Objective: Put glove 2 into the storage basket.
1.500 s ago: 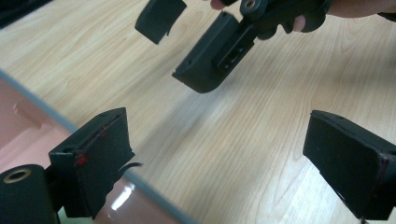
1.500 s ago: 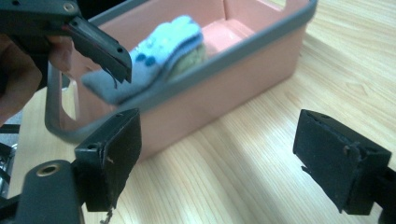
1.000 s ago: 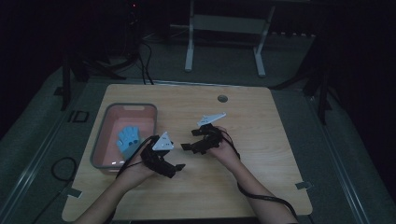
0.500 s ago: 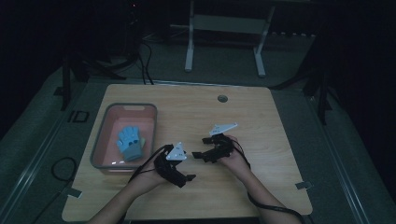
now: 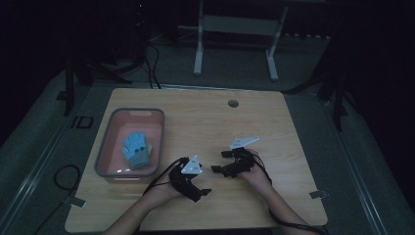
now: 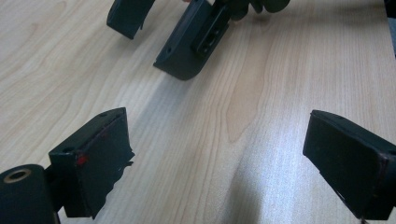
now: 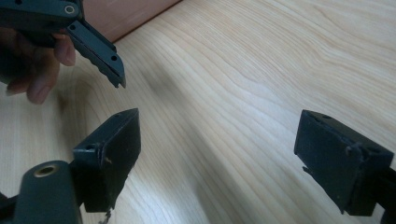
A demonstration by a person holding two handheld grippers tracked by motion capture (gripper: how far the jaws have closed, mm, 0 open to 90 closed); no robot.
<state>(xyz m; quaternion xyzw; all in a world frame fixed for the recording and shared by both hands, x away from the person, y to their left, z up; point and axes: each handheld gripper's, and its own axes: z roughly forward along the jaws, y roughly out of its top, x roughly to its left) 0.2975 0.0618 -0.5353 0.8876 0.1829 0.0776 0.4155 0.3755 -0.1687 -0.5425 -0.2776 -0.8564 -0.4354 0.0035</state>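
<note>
On the wooden counter point(image 5: 205, 122) two hands each hold a set of tongs near the front edge, close to one another. The left tongs point(image 5: 199, 188) lie low over the wood just right of the pink bin point(image 5: 105, 147), with a pale three-cornered plate on top. In the left gripper view these tongs point(image 6: 219, 154) stand released, the two black jaws wide apart with only bare wood grain between them; nothing is gripped. The right tongs point(image 5: 219, 162) sit just beside them, a little farther from the person, pointing toward the left hand. In the right gripper view the right tongs point(image 7: 217, 154) are likewise released, jaws spread over bare counter and grasping nothing.

Each gripper view catches the other tool: the left gripper view shows the right tongs' dark jaws at the top, close to the wood, and the right gripper view shows one ridged jaw of the left tongs at the upper left with fingertips point(image 7: 39, 86) of the left hand beside it, and the pink bin's wall behind.

A light blue glove point(image 5: 137, 150) lies flat inside the bin, toward its right side, apart from both tongs. A small round grey cap point(image 5: 233, 103) sits in the counter near the far edge.
</note>
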